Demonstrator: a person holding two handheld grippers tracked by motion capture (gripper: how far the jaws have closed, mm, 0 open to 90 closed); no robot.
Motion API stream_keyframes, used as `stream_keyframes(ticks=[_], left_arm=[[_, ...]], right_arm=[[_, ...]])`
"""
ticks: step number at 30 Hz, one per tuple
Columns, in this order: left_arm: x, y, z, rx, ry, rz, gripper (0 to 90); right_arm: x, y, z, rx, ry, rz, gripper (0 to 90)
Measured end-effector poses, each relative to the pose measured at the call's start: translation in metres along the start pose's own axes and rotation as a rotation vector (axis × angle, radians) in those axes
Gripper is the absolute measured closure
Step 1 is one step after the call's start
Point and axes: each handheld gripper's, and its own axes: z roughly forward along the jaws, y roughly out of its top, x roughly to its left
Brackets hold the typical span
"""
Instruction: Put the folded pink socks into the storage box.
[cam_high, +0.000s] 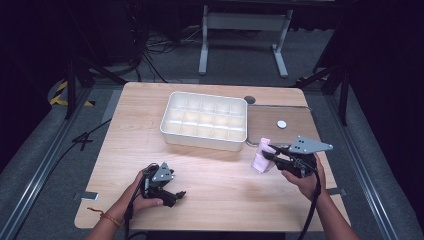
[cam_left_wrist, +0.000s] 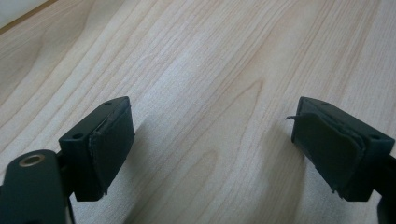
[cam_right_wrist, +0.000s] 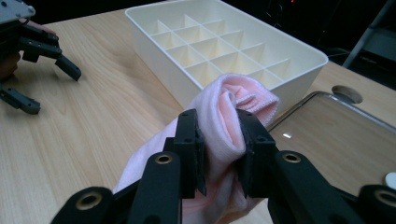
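Evidently the right gripper (cam_right_wrist: 218, 140) is pinching a bunched pink sock (cam_right_wrist: 224, 112) between its two black jaws, holding the folded top above the wooden table (cam_high: 210, 170) just beside the near right corner of the white compartment tray (cam_high: 204, 120), probably so the soft fabric is staying gathered enough to drop into one small cell. Meanwhile the left gripper (cam_left_wrist: 212, 149) is resting low over bare tabletop near the front edge with its jaws spread wide and nothing between them, well apart from the sock, seemingly waiting clear of the tray.
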Motion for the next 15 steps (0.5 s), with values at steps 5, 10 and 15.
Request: stream_keyframes(ticks=[5,10,15], left_arm=[[0.000,0.000,0.000,0.000,0.000,0.000,13.3],[0.000,0.000,0.000,0.002,-0.001,0.000,13.3],[0.000,0.000,0.000,-0.003,-0.002,0.001,13.3]], right_arm=[[-0.005,0.014,0.002,-0.010,-0.011,-0.024,72.3],[-0.007,0.025,0.004,-0.016,-0.012,-0.045,72.3],[-0.010,0.039,0.013,-0.012,-0.025,-0.070,72.3]])
